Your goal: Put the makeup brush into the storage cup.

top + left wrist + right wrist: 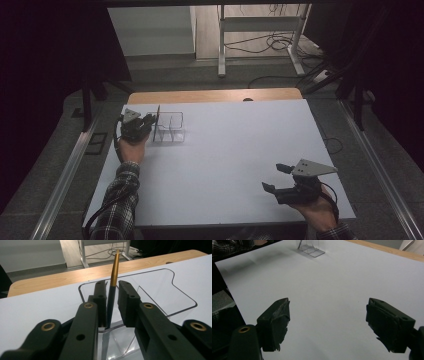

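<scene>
A slim pen [111,293] with a dark body and a gold upper part stands upright in a clear acrylic organizer [150,290] at the back left of the white table [225,150]. My left gripper [111,286] has its jaws on either side of the pen, with a thin gap showing, so it is narrowly open. From above, the left gripper [151,121] sits at the organizer's [172,127] left side by the pen [158,117]. My right gripper [274,177] hovers open at the front right with nothing between its jaws [328,305]. The organizer [312,247] lies far off in that view.
A wooden strip [215,96] runs along the table's back edge. Beyond it stand a white metal frame [260,30] and loose cables [272,45] on the floor. Metal rails [65,180] flank the table. The person's plaid sleeve [117,205] rests at the front left.
</scene>
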